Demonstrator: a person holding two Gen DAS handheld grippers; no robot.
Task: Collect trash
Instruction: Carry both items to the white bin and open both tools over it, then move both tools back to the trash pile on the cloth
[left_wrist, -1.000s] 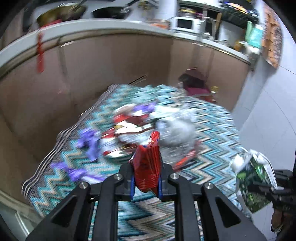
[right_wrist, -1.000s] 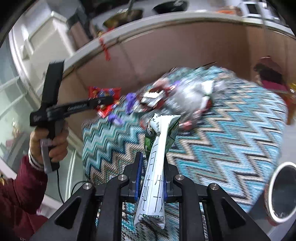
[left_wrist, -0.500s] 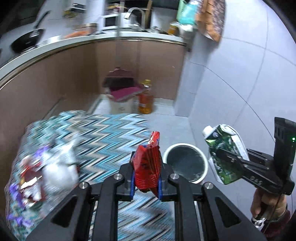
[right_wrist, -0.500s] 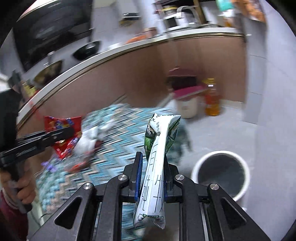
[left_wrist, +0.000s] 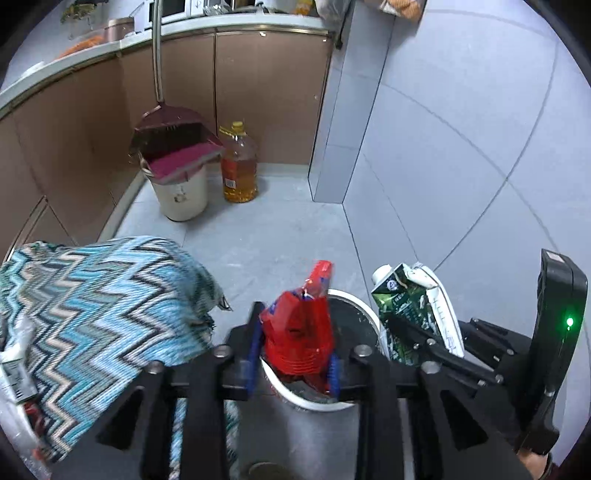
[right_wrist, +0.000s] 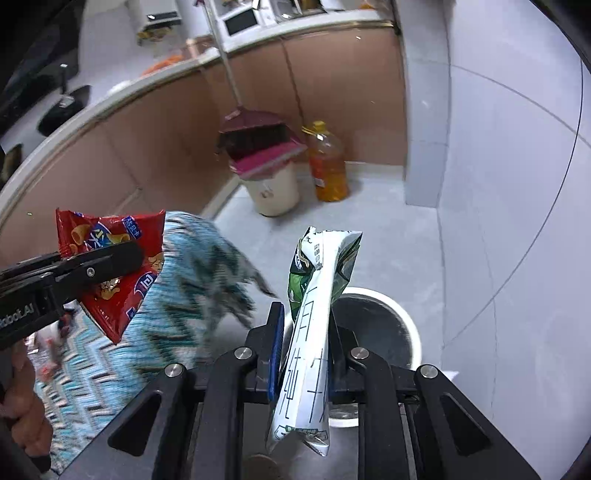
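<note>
Left gripper (left_wrist: 293, 354) over the white bin (left_wrist: 365, 315), jaws opening around a red snack bag (left_wrist: 299, 328) still between them, zigzag-clothed desk (left_wrist: 92, 306) at left, right gripper (right_wrist: 304, 350) clenched on a green-and-white carton (right_wrist: 314, 332) above the bin's near rim

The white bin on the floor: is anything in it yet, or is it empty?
Nearly empty. The right wrist view shows a bare dark bottom in the bin; the left wrist view shows a few scraps. The red wrapper and green wrapper are above it, not inside.
</note>
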